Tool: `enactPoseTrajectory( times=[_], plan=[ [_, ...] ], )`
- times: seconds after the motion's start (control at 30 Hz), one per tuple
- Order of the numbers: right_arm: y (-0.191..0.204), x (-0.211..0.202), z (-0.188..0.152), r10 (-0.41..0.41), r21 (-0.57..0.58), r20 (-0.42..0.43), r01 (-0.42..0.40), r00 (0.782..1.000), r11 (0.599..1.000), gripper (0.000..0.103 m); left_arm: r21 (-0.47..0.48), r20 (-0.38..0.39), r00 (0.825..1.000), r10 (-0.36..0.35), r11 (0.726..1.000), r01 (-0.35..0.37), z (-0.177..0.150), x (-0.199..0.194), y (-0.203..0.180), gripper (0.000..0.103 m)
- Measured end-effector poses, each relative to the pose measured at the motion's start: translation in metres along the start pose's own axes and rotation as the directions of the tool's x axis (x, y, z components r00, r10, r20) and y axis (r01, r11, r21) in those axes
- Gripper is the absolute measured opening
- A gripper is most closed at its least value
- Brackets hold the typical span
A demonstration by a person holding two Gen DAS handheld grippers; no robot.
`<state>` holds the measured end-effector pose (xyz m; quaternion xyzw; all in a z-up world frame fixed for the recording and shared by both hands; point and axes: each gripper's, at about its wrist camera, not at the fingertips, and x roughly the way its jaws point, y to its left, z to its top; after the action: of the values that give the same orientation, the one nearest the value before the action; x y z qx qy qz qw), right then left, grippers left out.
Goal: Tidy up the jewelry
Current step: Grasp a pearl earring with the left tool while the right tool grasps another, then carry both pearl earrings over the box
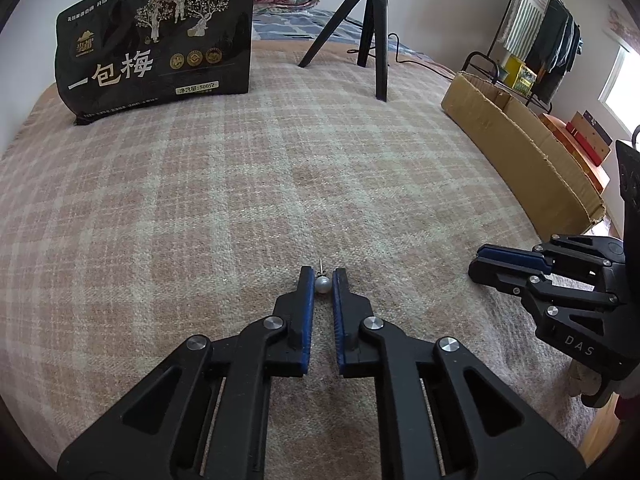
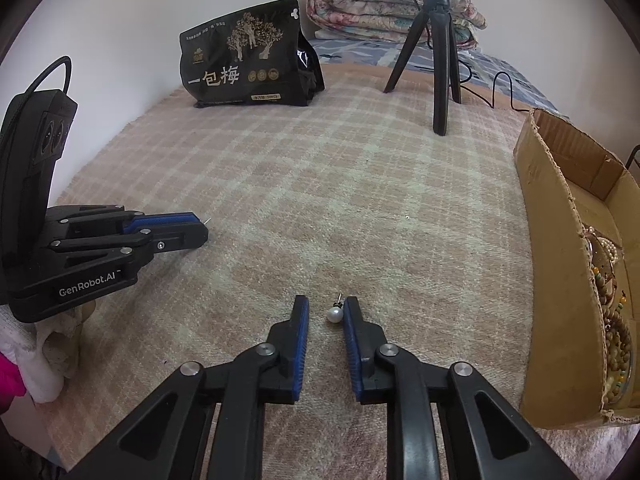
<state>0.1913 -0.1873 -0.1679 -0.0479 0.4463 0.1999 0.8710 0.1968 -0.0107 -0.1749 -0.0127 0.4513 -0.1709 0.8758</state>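
A pearl stud earring [image 1: 322, 285] lies on the plaid blanket between the fingertips of my left gripper [image 1: 322, 280], its pin pointing away; the blue pads stand close on both sides of the pearl. A second pearl stud [image 2: 334, 314] lies between the tips of my right gripper [image 2: 326, 312], close to the right pad; this gripper is open around it. The left gripper also shows in the right wrist view [image 2: 200, 226], low on the blanket. The right gripper shows in the left wrist view [image 1: 480, 260].
An open cardboard box [image 2: 560, 280] at the right edge holds several bead and pearl necklaces [image 2: 612, 320]. A black snack bag [image 1: 160, 40] and a tripod [image 1: 372, 28] stand at the back. Folded quilts [image 2: 392, 8] lie behind.
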Motion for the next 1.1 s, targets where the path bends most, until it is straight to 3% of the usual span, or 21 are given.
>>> enactPoseTrajectory(
  times=[0.47,1.1],
  plan=[
    [0.001,-0.015,0.002,0.024,0.025,0.036,-0.025,0.999,0.999,0.006,-0.02,0.017,1.0,-0.006,1.0,0.006,0.003,-0.01,-0.001,0.007],
    [-0.044,-0.099,0.001,-0.037,0.111,0.18,0.017,0.983,0.994,0.006,0.035,0.118,0.989,-0.09,0.996,0.086,0.05,-0.045,-0.054,0.007]
  ],
)
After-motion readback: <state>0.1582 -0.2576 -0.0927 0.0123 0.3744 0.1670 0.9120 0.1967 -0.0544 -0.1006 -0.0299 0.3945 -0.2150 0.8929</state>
